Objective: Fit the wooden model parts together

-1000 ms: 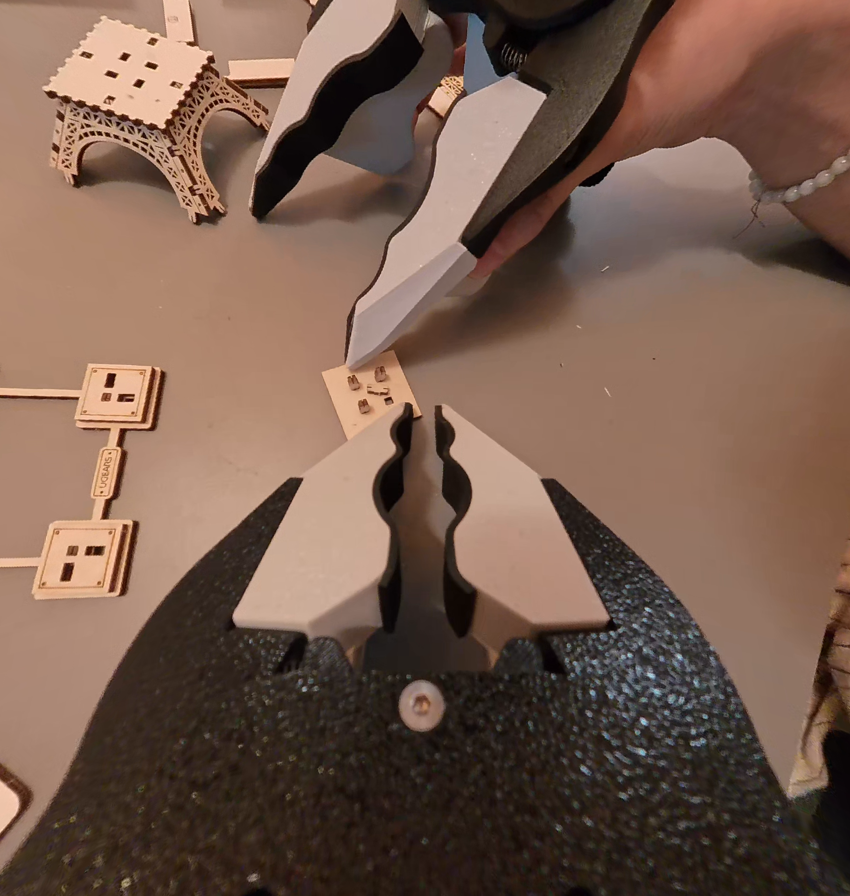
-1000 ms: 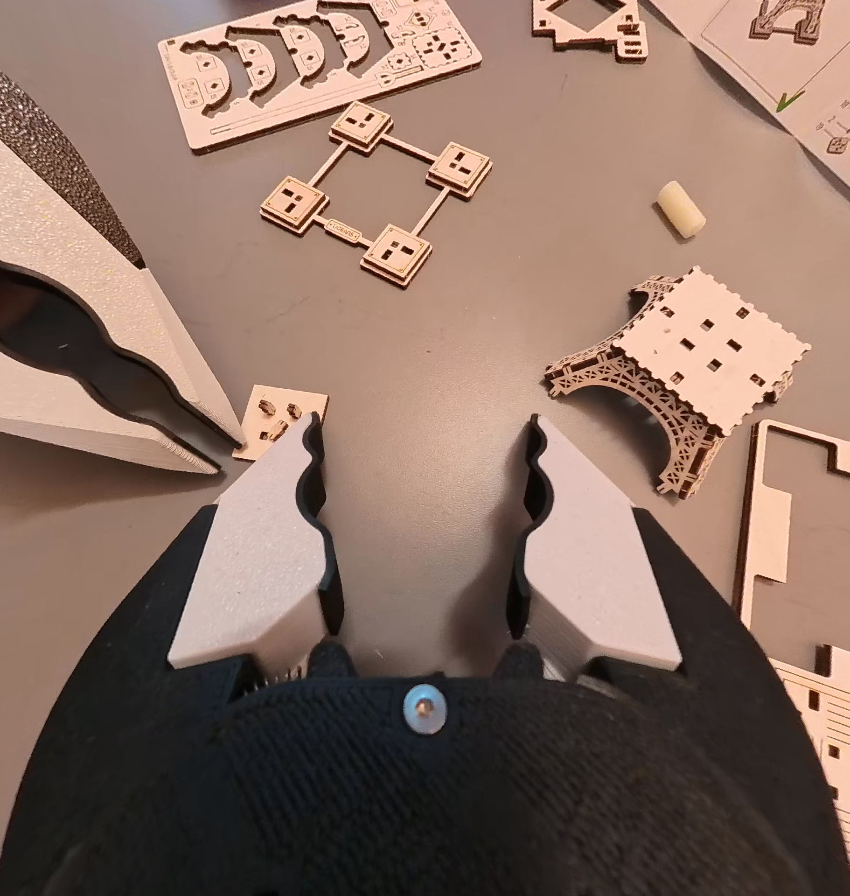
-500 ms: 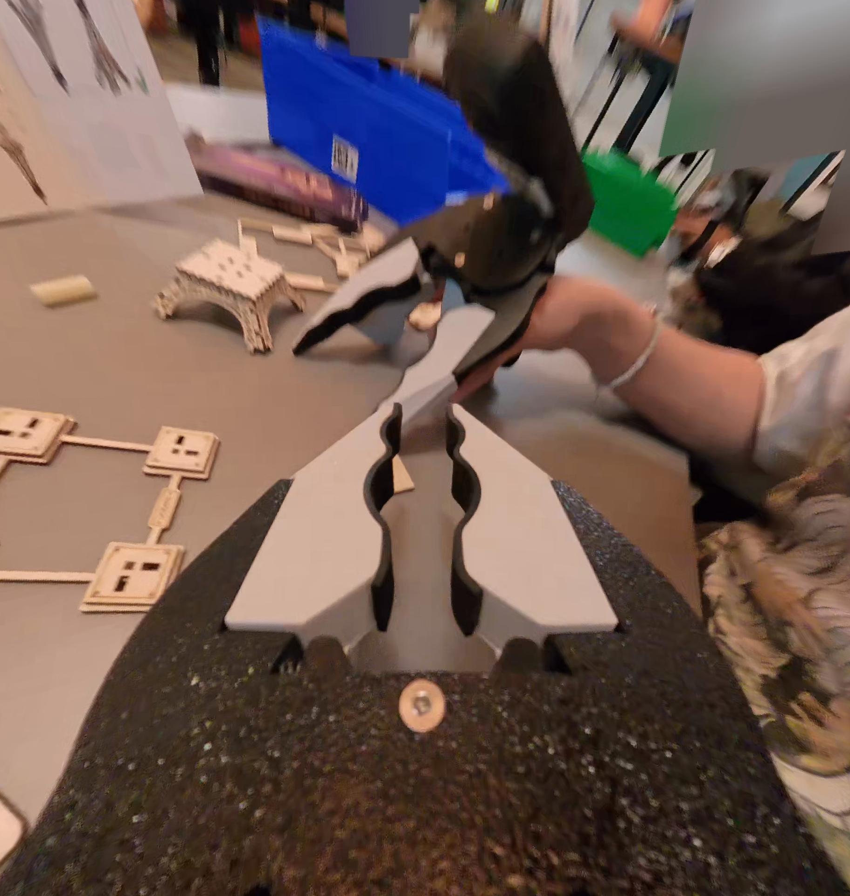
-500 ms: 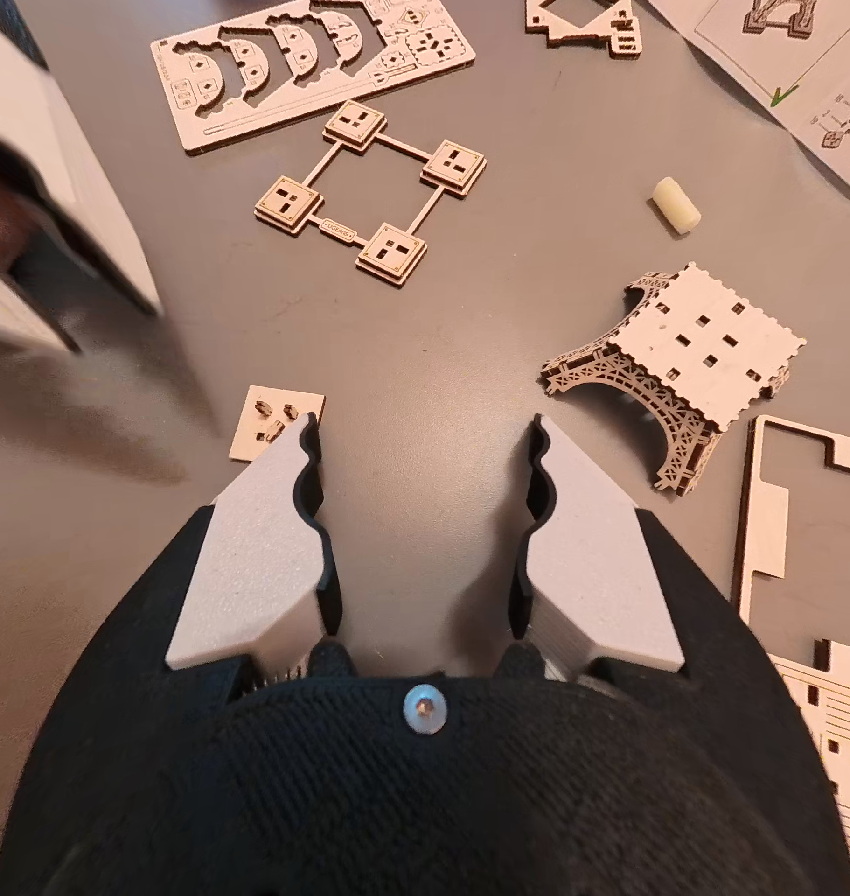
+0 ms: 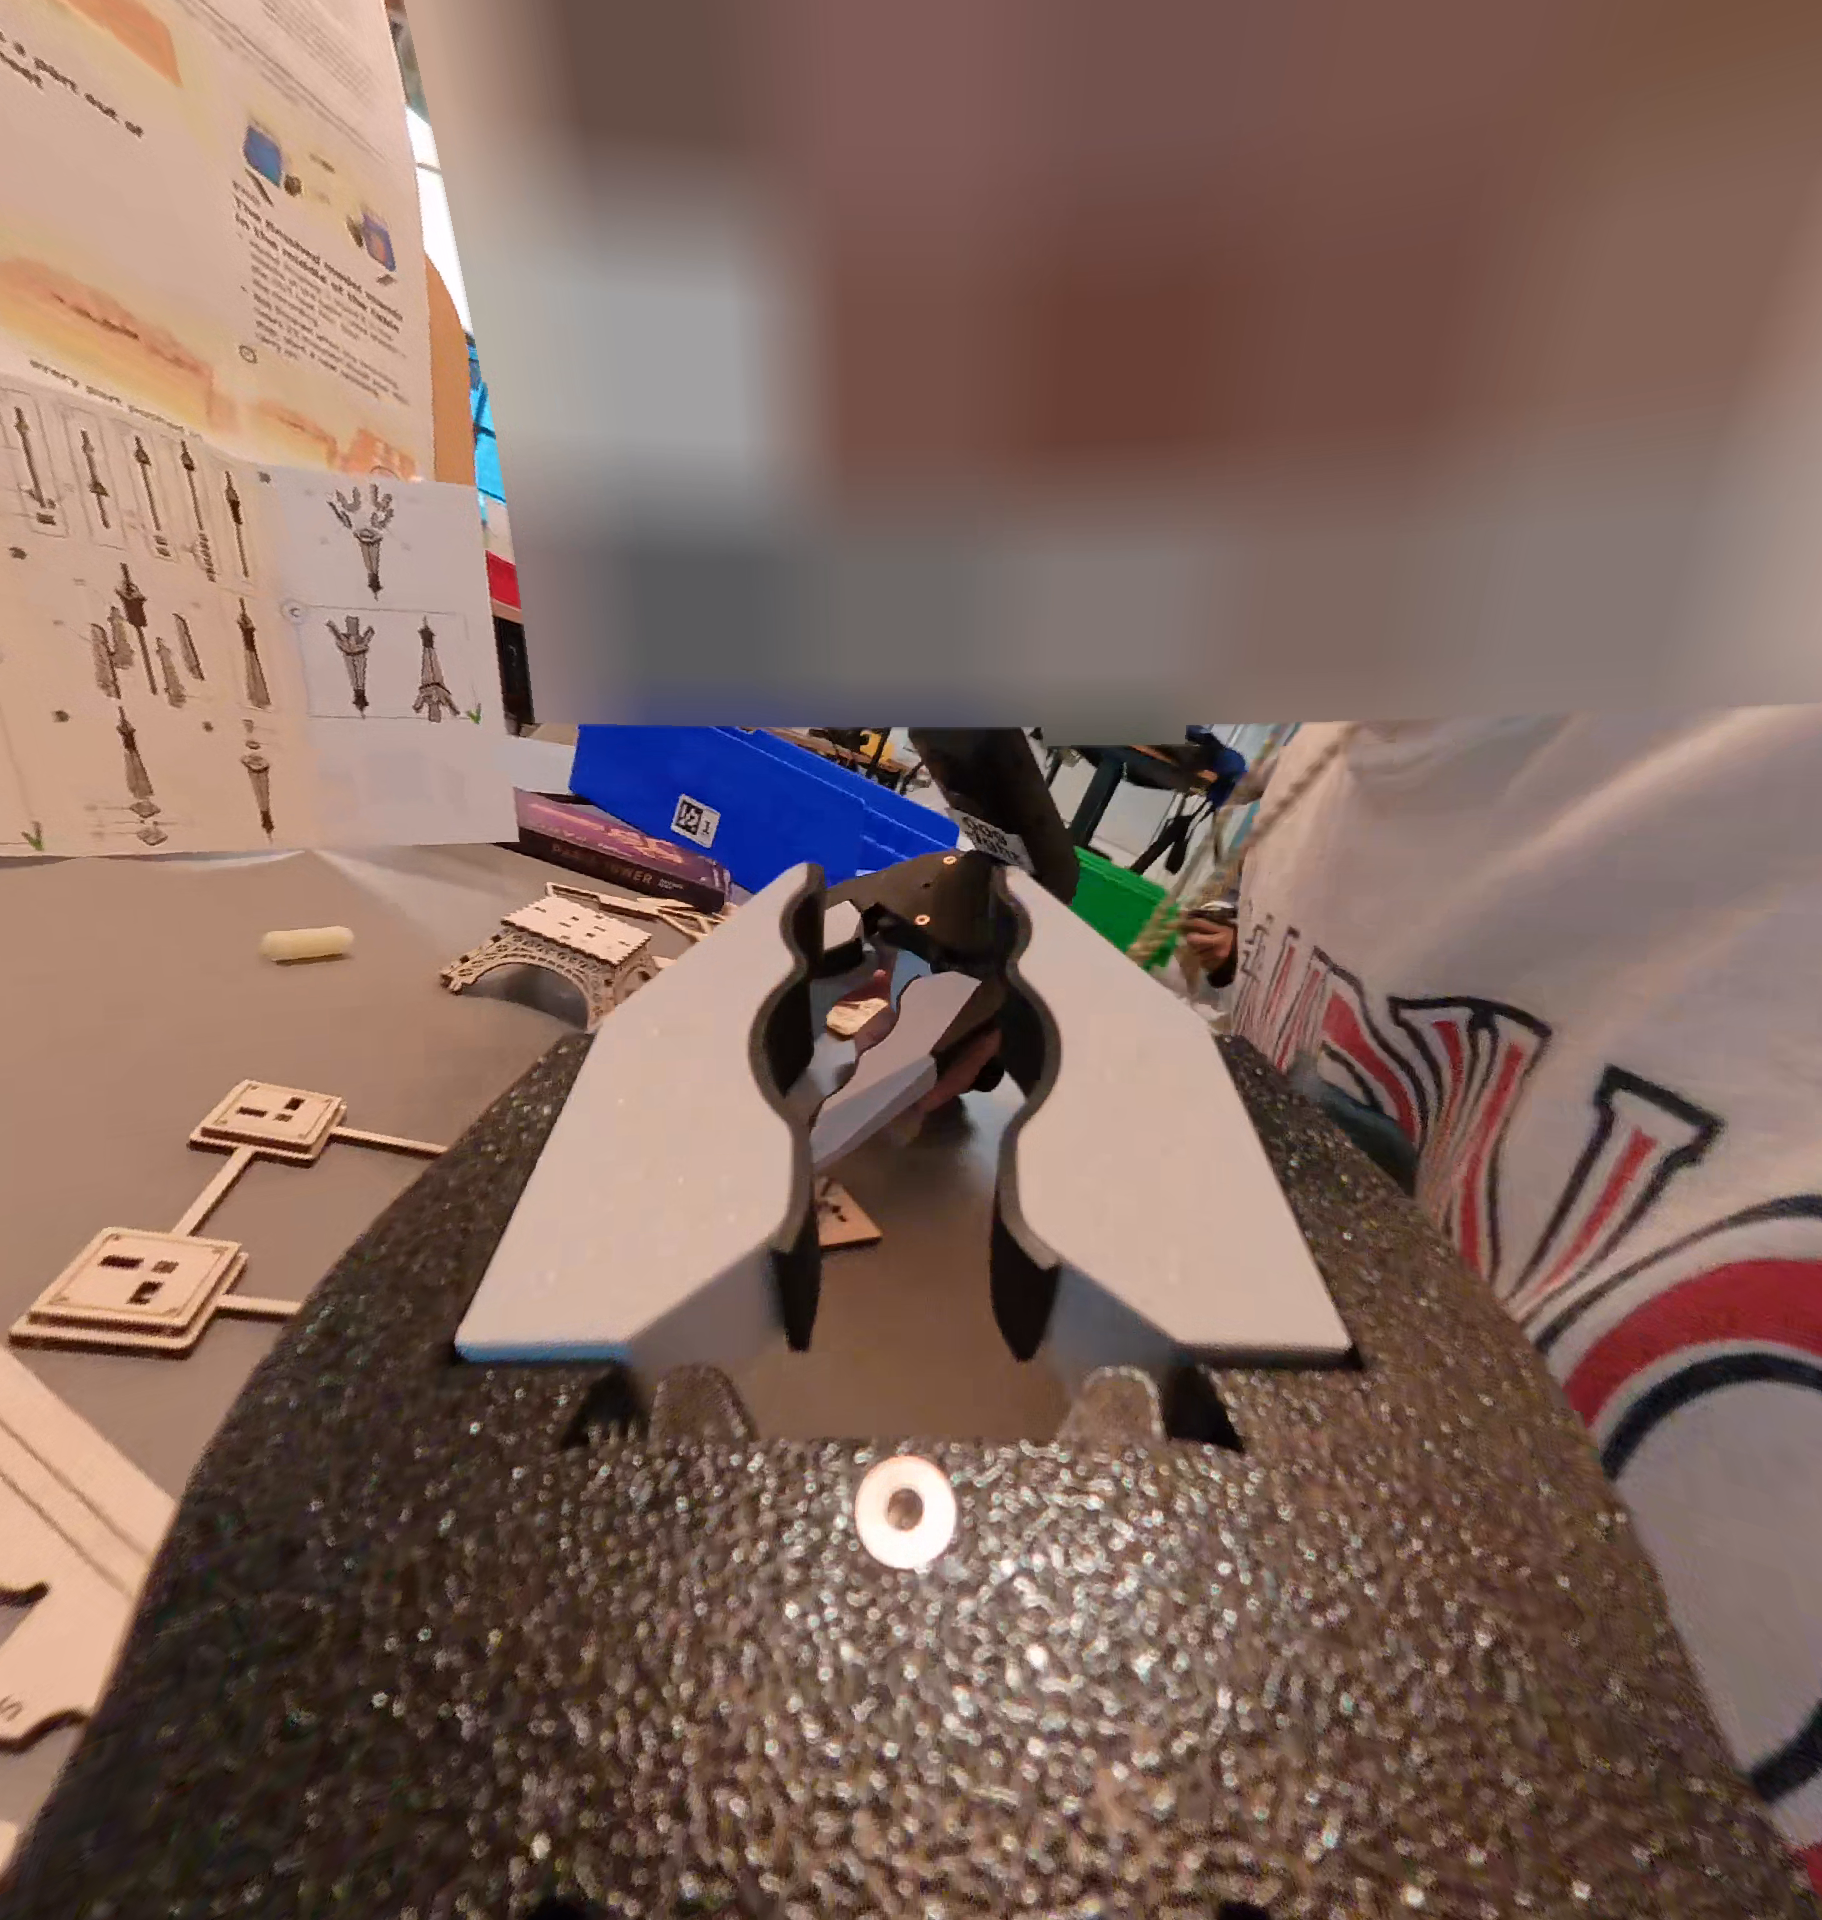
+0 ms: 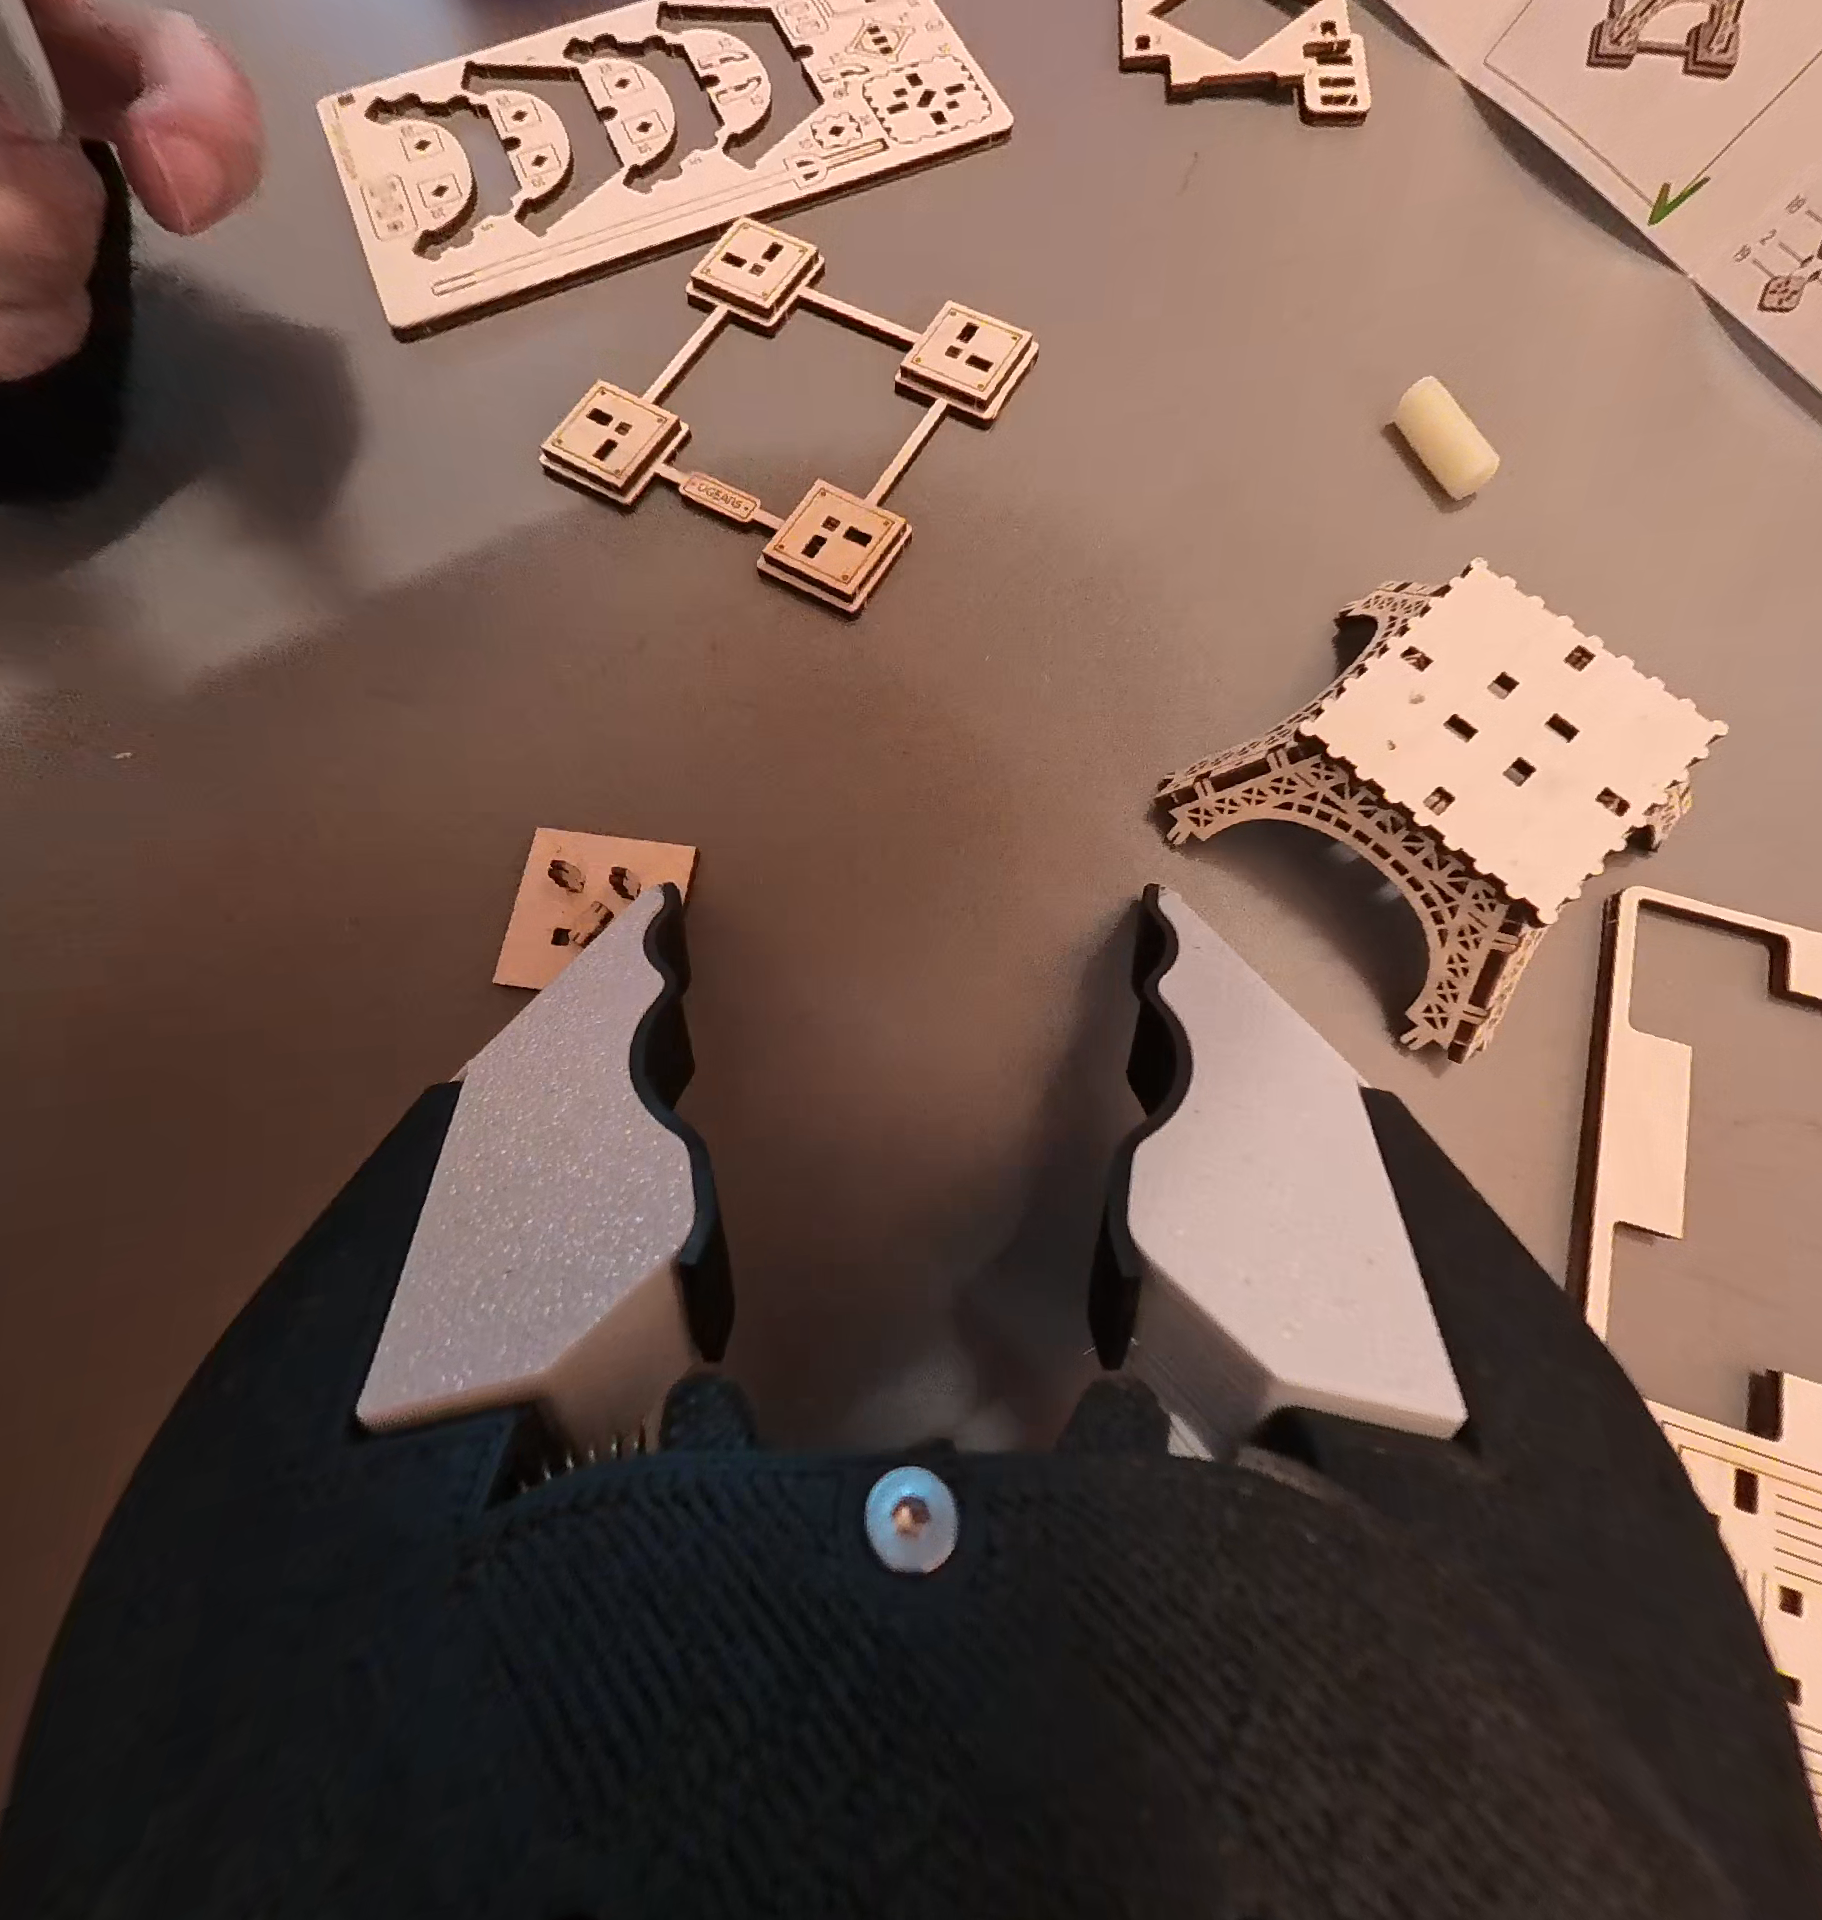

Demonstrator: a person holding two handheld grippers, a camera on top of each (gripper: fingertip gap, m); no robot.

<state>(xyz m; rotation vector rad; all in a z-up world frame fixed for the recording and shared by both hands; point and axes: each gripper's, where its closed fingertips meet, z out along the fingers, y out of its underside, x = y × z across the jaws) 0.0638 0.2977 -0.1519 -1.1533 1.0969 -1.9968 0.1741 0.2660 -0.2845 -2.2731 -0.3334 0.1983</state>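
Observation:
A small square wooden plate with cut-outs lies flat on the grey table. My right gripper is open and empty, low over the table, with its left fingertip over the plate's right corner. The assembled wooden tower base stands to its right. A wooden frame of four square pads lies farther back. My left gripper is open and empty, raised and tilted up across the table. In its view the plate lies low between the fingers, with the right gripper beyond it.
A punched-out part sheet lies at the back. More sheets lie at the right. A white cylinder and an instruction sheet lie at the back right. A hand is at the upper left. A blue bin stands beyond the table. Spacing between my two grippers at the tips: around 20 centimetres. The white cylinder sits 12 centimetres or so from the ends of my right fingers. The left camera catches it too, in the left wrist view.
My left gripper has lifted off the small plate, tilted up and drawn back out of the right wrist view, and its jaws have widened. The right gripper has hardly moved.

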